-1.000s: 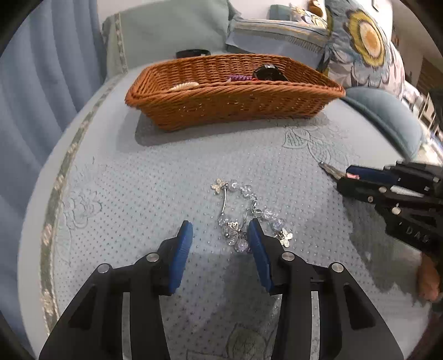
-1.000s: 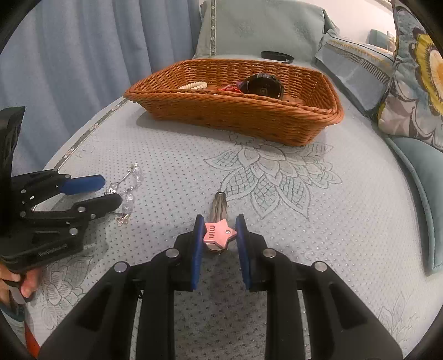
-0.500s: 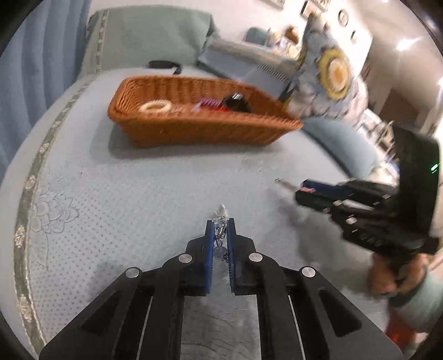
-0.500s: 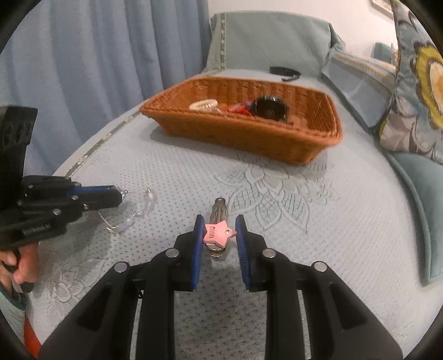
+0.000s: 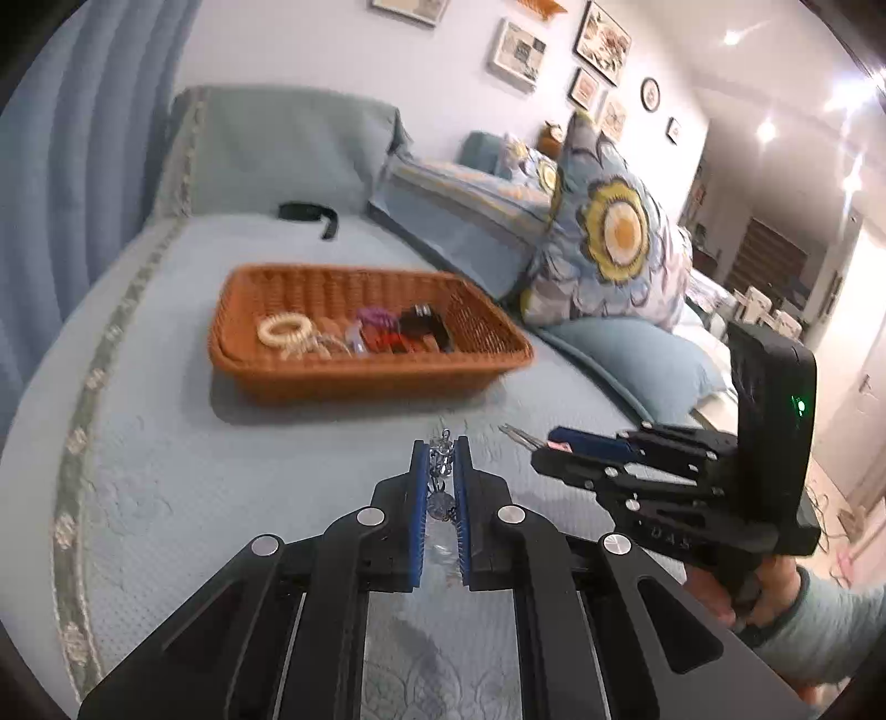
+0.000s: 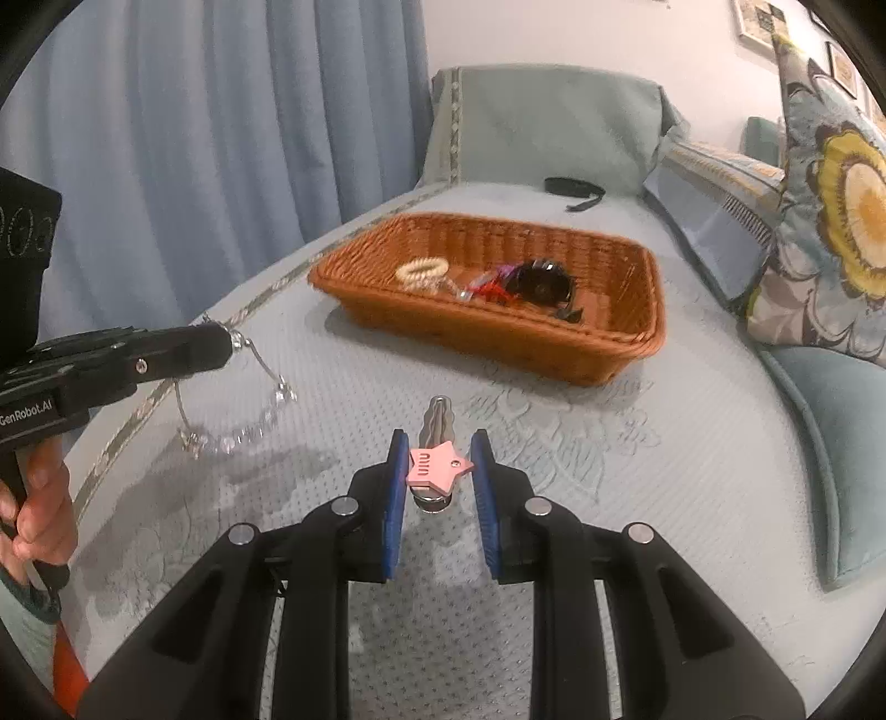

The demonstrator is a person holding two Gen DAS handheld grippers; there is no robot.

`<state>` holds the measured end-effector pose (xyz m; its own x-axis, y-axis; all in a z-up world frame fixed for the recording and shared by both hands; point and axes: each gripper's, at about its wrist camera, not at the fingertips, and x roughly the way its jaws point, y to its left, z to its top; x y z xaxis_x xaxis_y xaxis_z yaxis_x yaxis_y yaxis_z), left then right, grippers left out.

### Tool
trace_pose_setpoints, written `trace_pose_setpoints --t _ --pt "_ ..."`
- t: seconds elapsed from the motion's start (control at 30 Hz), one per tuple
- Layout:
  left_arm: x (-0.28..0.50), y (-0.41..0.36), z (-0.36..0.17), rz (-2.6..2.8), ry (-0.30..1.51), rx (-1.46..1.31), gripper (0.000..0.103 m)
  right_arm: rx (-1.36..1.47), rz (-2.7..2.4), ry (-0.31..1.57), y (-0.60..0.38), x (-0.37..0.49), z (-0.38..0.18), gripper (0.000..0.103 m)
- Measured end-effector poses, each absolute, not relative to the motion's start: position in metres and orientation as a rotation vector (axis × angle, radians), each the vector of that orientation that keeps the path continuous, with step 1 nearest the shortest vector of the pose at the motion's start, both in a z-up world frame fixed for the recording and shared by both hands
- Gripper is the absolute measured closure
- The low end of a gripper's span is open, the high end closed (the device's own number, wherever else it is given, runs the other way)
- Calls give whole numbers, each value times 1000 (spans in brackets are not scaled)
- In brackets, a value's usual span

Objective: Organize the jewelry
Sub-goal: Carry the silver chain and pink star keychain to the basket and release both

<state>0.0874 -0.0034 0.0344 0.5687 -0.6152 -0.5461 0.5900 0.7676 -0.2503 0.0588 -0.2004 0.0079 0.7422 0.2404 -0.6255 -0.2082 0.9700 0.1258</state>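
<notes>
You face a pale blue bed (image 5: 183,443), blue curtains (image 6: 221,111) to its left, framed pictures (image 5: 518,52) on the wall (image 5: 310,50), ceiling lights (image 5: 767,130) at right.

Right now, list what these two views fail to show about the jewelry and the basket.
- Left wrist view: most of the beaded bracelet is hidden between the left gripper's jaws.
- Left wrist view: the wicker basket is motion-blurred; the items inside are unclear.
- Right wrist view: the pink star clip hides its underside; its front end is blurred.

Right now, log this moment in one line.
left tongs: shut on bracelet | right tongs: shut on star hair clip | basket: ahead
</notes>
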Motion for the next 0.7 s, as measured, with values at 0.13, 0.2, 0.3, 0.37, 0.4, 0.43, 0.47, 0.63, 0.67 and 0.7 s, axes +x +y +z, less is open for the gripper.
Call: trace_pose_setpoints --t 0.13,0.2,0.3,0.37,0.4,0.43,0.47,0.63,0.67,0.7 --pt "92 -7 47 -653 606 -29 96 76 215 660 -210 68 24 83" --pt "97 -9 56 -629 575 -26 96 95 207 648 -216 75 33 83" --pt "109 -14 71 -614 536 -10 96 83 179 625 -222 95 49 83" --pt "123 -16 80 -593 506 -15 96 73 161 613 -225 113 60 83" --pt "133 -17 85 -587 497 -31 96 71 153 607 -227 123 64 83" --pt "140 -18 88 -584 493 -43 96 70 150 603 -229 131 68 83" --pt "153 -20 91 -581 491 -55 96 67 141 598 -232 142 72 83" --pt "212 -38 85 -557 520 -15 96 100 140 595 -245 184 73 83" --pt "220 -40 83 -552 524 -20 96 107 136 609 -247 197 69 83" --pt "227 -41 80 -544 527 -25 96 112 130 621 -247 205 67 83"
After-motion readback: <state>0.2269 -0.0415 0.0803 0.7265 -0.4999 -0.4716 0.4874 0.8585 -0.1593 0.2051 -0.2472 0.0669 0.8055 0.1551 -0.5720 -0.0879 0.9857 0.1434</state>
